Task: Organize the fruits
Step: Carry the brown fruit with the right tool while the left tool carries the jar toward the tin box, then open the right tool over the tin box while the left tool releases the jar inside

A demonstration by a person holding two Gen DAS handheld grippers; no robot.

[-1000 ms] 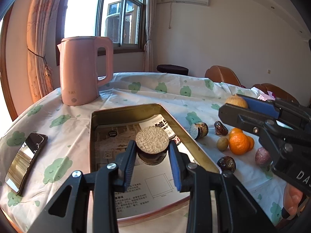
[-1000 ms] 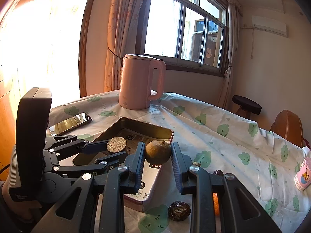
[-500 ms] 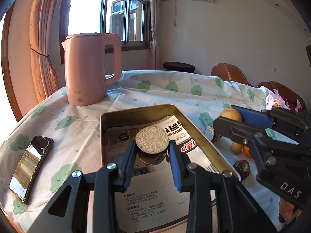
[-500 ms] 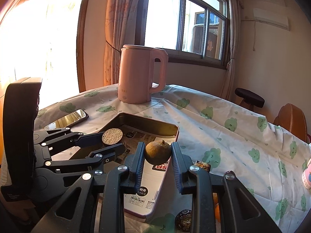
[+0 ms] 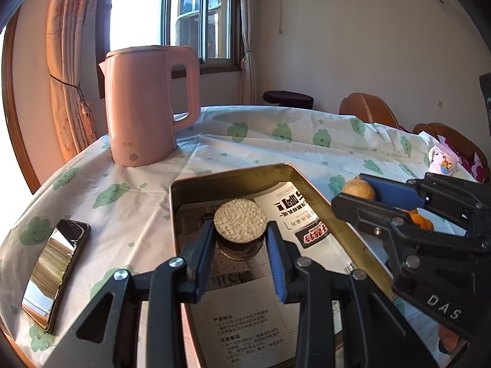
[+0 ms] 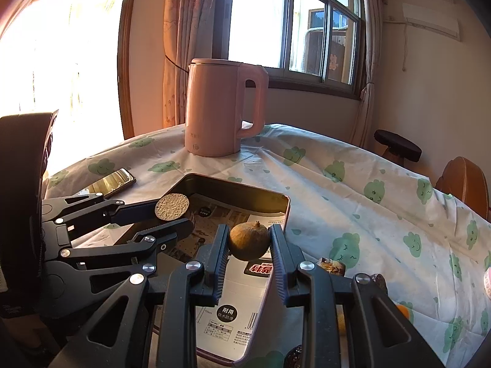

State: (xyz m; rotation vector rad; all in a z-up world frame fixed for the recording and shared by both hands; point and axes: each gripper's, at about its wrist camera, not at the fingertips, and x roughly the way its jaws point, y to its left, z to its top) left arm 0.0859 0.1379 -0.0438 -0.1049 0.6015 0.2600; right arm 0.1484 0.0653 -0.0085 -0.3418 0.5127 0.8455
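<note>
Dark halved fruit (image 5: pixel 240 230) shows pale pebbled cut face, in left tool (image 5: pixel 240 250)

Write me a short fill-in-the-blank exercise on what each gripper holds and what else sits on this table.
1. The left gripper is shut on a halved fruit held over the ____.
2. The right gripper holds a round ____ fruit.
3. The kettle is ____ in colour.
4. Left of the tin lies a ____.

Missing words: tin; brown; pink; phone
</note>
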